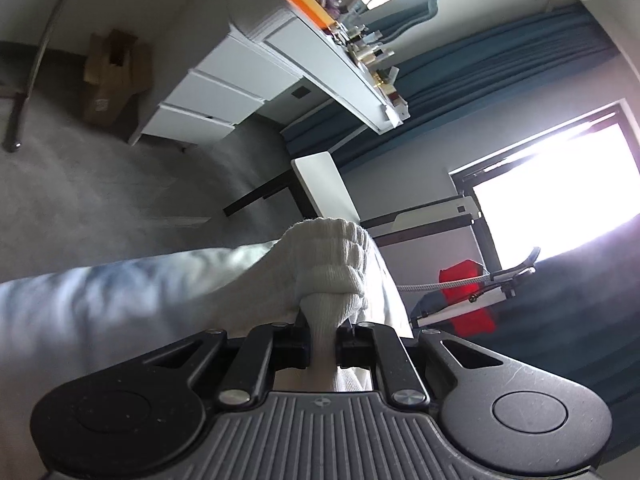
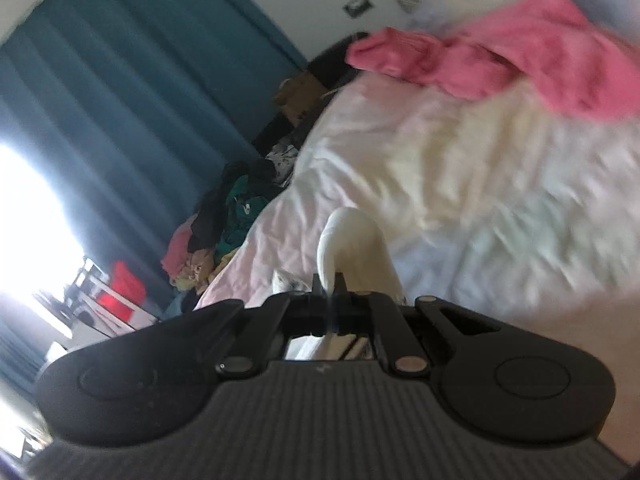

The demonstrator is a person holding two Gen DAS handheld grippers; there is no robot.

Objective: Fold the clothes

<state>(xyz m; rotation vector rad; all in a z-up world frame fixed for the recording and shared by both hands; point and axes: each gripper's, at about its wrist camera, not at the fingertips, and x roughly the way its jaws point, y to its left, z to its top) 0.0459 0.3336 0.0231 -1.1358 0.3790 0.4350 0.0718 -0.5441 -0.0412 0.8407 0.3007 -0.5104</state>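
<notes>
- The left tool [image 1: 323,340] is clamped on the ribbed cuff of a white knitted garment [image 1: 328,264], which bunches just ahead of its jaws.
- The right tool [image 2: 329,294] pinches a thin white fold of fabric [image 2: 344,240] above the pale-sheeted bed [image 2: 460,168].
- To do well, keep both grips firm and level, and pull the cloth taut before laying it flat, clear of the crumpled pink garment [image 2: 500,60] at the bed's far edge.

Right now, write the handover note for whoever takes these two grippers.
Left gripper: shut on a bunched white knit garment, lifted clear of the floor.
Right gripper: shut on a thin white fabric edge; whether it is the same garment cannot be told.
Pink garment lies crumpled on the bed; a clothes pile sits beside it.
Done: garment gripped. No fold shows yet.
Left: spread, fold, then the rest.
</notes>
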